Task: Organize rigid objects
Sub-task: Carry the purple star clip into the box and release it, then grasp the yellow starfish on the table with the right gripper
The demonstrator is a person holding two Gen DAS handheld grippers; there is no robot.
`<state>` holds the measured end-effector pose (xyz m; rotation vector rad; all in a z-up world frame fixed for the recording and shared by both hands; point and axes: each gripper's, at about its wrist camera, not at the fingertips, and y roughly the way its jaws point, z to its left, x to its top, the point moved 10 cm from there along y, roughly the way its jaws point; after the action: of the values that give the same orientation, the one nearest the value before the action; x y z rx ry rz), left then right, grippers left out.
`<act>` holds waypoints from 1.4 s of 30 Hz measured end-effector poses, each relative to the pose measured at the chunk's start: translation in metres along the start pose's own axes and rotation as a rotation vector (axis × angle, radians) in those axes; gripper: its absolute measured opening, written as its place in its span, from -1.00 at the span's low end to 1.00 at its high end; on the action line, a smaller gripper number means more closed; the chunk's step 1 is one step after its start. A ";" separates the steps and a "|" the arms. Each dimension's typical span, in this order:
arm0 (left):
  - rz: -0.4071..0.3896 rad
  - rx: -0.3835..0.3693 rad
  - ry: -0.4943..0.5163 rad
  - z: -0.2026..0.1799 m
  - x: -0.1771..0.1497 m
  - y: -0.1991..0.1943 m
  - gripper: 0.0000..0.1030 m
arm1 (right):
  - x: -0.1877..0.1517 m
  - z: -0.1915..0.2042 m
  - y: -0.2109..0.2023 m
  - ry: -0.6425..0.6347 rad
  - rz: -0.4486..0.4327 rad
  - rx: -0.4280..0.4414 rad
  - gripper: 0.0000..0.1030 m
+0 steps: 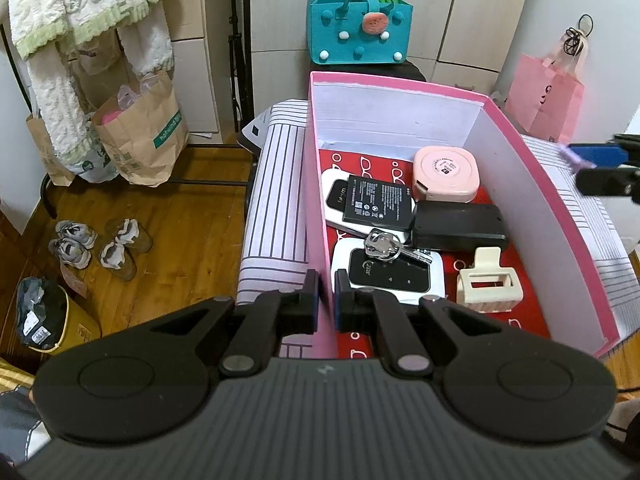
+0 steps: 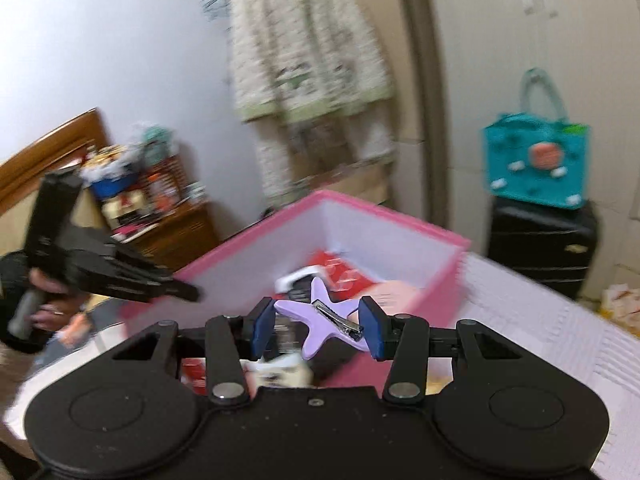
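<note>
The pink box point(image 1: 532, 168) with white inner walls sits on a striped bed. Inside lie a pink square case point(image 1: 446, 174), a black battery point(image 1: 378, 204), a white router point(image 1: 388, 276), keys point(image 1: 384, 246), a black pack point(image 1: 460, 228) and a cream claw clip point(image 1: 488, 284). My left gripper point(image 1: 327, 292) is shut on the box's near left wall, one pad on each side; the right wrist view shows the same left gripper point(image 2: 188, 292) at the box's rim. My right gripper point(image 2: 318, 330) is shut on a purple star hair clip point(image 2: 316, 320), raised beside the box's right side. That right gripper point(image 1: 588, 168) shows at the frame's edge.
A teal felt bag point(image 1: 360, 28) stands on a black suitcase point(image 2: 540, 248) behind the box. A pink paper bag point(image 1: 544, 96) is at the back right. Brown paper bags point(image 1: 140, 140) and shoes point(image 1: 100, 246) are on the wooden floor to the left. A person's hand point(image 2: 44, 292) holds the left gripper.
</note>
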<state>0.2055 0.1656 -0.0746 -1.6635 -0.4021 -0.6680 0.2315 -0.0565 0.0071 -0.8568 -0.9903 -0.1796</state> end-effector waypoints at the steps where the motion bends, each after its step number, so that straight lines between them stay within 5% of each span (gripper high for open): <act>1: 0.001 -0.003 0.005 0.000 0.000 0.000 -0.87 | 0.002 0.007 0.007 0.003 0.021 0.030 0.00; 7: -0.003 -0.006 0.009 0.000 0.000 0.000 -0.87 | 0.001 0.032 0.064 0.053 0.226 0.205 0.00; 21: 0.133 0.003 0.137 -0.007 0.006 0.005 -0.86 | -0.031 0.049 0.144 -0.076 0.500 0.092 0.00; 27: 0.201 0.004 0.168 -0.009 0.009 0.007 -0.86 | -0.026 0.045 0.142 -0.076 0.475 0.057 0.15; 35: 0.254 -0.011 0.154 -0.007 0.012 0.008 -0.86 | 0.005 0.049 0.063 -0.100 0.248 0.105 0.16; 42: 0.265 -0.003 0.135 -0.007 0.017 0.012 -0.87 | 0.012 0.016 0.006 -0.192 0.132 -0.072 0.15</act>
<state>0.2240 0.1551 -0.0724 -1.6272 -0.0818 -0.5776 0.2302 -0.0383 0.0172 -1.0158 -1.1067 -0.0208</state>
